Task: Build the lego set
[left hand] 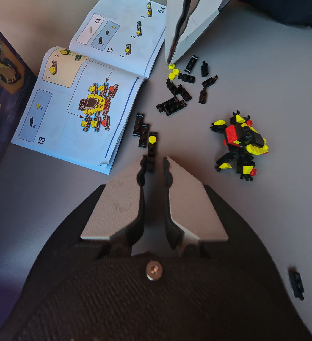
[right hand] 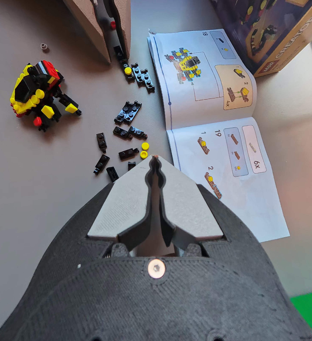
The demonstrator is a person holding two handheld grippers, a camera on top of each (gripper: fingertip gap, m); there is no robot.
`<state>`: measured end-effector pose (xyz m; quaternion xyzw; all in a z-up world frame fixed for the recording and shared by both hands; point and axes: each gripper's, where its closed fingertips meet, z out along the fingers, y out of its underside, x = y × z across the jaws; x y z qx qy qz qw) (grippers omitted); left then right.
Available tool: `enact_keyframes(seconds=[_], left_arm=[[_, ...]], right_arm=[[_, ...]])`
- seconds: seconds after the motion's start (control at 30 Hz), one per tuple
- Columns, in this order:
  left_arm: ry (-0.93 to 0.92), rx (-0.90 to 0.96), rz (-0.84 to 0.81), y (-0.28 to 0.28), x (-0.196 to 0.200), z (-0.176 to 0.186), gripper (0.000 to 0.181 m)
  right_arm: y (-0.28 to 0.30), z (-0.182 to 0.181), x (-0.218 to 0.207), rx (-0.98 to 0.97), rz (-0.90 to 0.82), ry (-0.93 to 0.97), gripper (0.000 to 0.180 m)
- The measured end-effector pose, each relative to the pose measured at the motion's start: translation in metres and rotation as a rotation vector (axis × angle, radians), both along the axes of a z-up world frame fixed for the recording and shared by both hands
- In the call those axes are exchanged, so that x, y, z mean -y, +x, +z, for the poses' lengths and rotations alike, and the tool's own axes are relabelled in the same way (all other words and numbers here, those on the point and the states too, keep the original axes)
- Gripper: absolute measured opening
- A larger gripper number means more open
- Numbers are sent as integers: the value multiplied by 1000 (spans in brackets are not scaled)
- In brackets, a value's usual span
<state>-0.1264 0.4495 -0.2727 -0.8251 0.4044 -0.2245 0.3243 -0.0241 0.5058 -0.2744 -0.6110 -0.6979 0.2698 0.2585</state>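
Note:
The partly built black, yellow and red model [left hand: 241,145] lies on the grey table; it also shows in the right wrist view [right hand: 39,94]. A black plate strip with a yellow round tile [left hand: 152,147] lies between my left gripper's [left hand: 154,158] fingertips, which are open around its near end. My right gripper [right hand: 154,156] is shut; in the left wrist view its tip [left hand: 170,63] touches a yellow round tile [left hand: 171,66]. Two more yellow tiles [right hand: 144,150] lie beside it. I cannot tell whether that tile is gripped.
Loose black plates [right hand: 127,112] are scattered between the grippers. Two black plates [left hand: 140,129] lie next to the strip. The open instruction booklet [right hand: 216,110] and the set's box [right hand: 280,36] lie beyond. A grey stud [right hand: 44,46] and a stray black piece [left hand: 296,284] lie apart. My hands' fingertips stand some 12 cm from each other.

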Motion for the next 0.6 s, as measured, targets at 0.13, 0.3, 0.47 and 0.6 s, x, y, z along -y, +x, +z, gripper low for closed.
enact_keyframes(seconds=[0.13,0.3,0.47,0.6], left_arm=[[-1,3,1,0,0,0,14],[8,-6,2,0,-1,0,14],[10,-8,0,0,-1,0,14],[20,-20,-15,1,0,0,16]], right_arm=[[1,6,-1,-24,-2,-10,4],[3,4,4,-14,27,-18,6],[0,-1,3,7,23,18,4],[-2,4,2,-21,14,20,4]])
